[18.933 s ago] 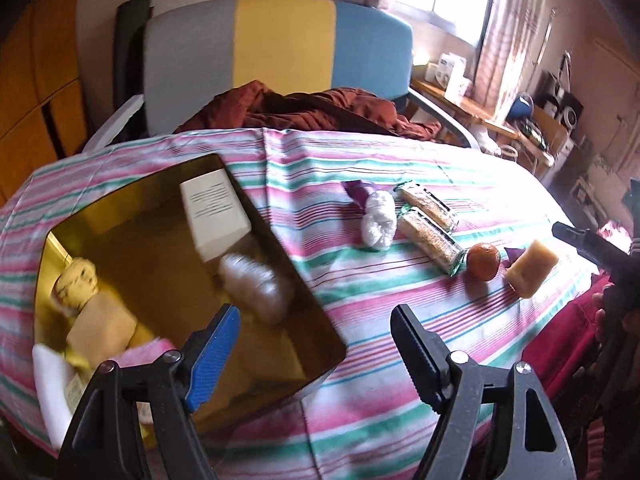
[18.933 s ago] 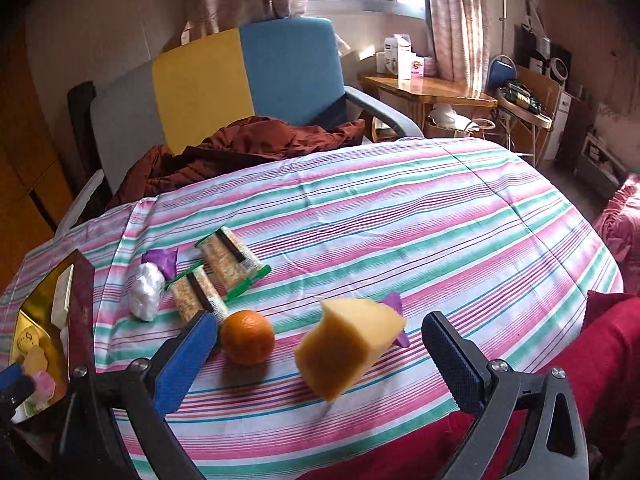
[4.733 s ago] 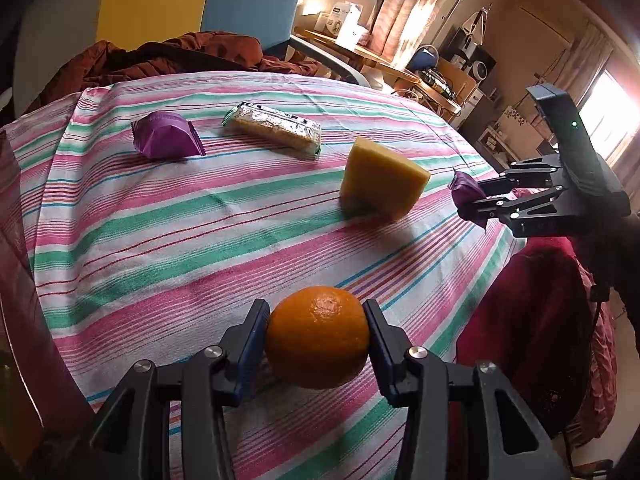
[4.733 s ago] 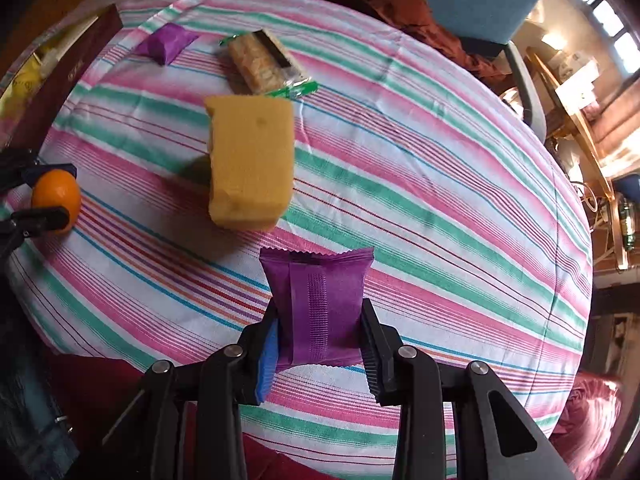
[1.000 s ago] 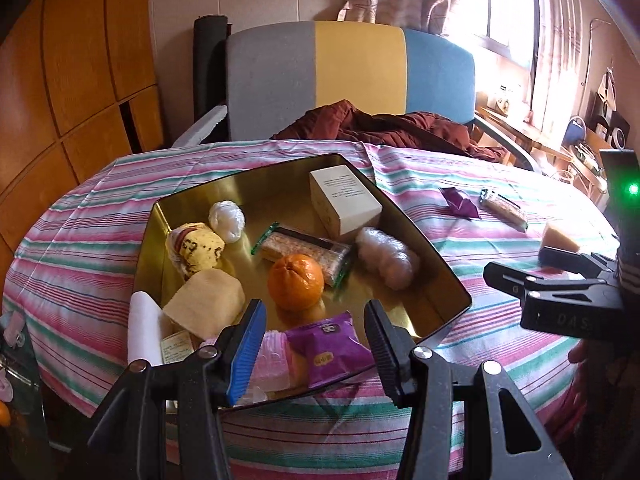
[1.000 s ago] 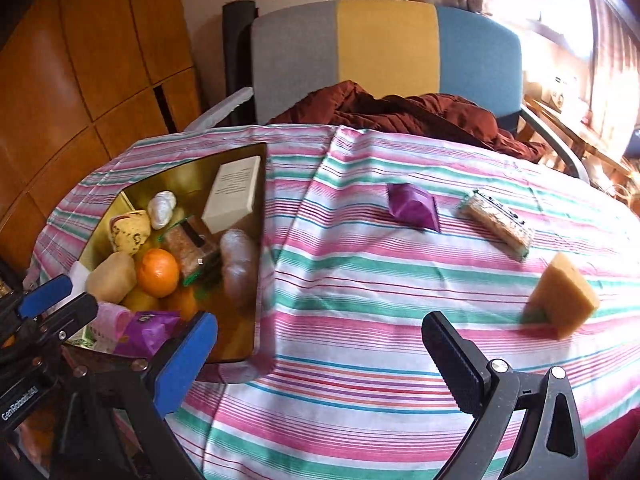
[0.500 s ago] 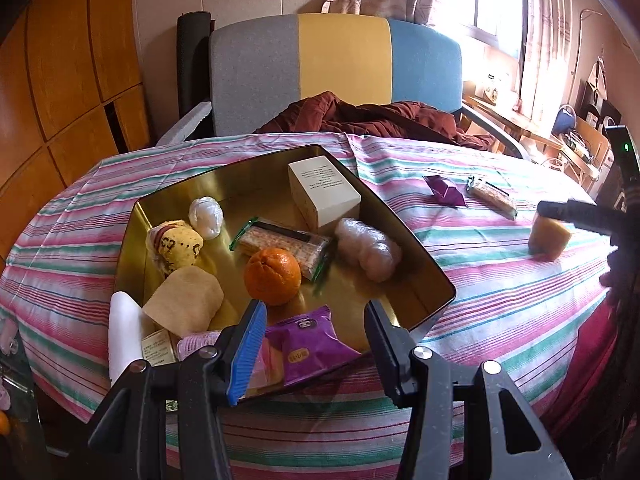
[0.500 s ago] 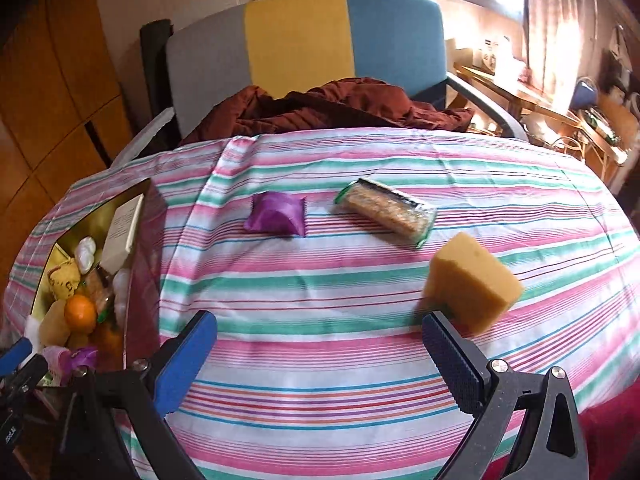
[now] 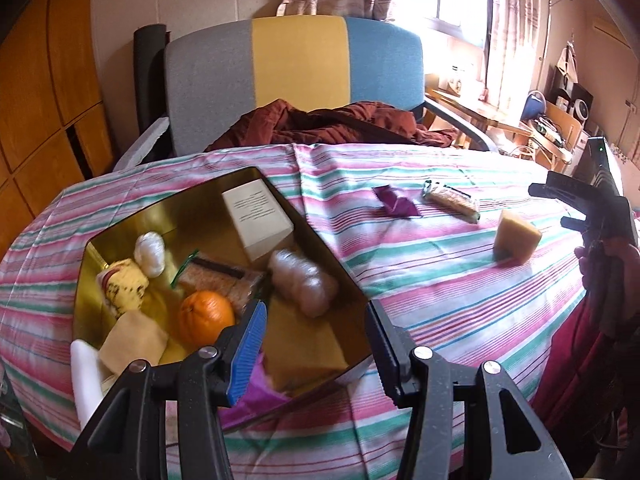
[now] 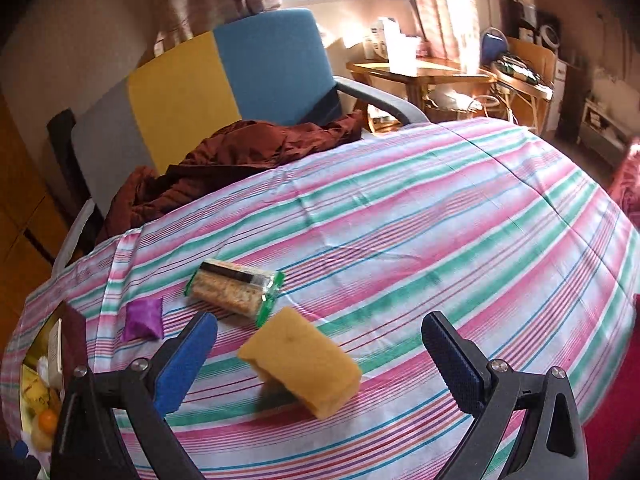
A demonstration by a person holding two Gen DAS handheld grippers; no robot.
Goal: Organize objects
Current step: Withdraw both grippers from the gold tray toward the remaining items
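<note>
- Step in hand, as judged: pick up the sponge [image 10: 300, 368] with the right hand-held gripper [image 10: 320, 344] and carry it to the tin [image 9: 320, 240].
- State: the right hand-held gripper stands wide open and empty. The sponge lies on the striped surface [image 10: 440, 240] just ahead of it, between the lines of the two fingers and nearer the blue one.
- The left hand-held gripper [image 9: 316, 336] is partly open and holds nothing; it hangs over the near corner of the tin.
- Approach: lower the right fingers so they straddle the sponge across its narrow faces. It sits askew to the fingers, so roll the wrist to square the pads to its sides first.
- Grip: the sponge will probably compress; close only until it is firm.
- Clearance: the cracker pack [image 10: 236, 292] lies just beyond the blue finger and the purple packet [image 10: 144, 318] to its left. Keep the blue finger clear of both.
- Placement: the tin is crowded, with an orange [image 9: 206, 316] among its contents. Free room seems to lie at the near right, though blur makes this uncertain.
</note>
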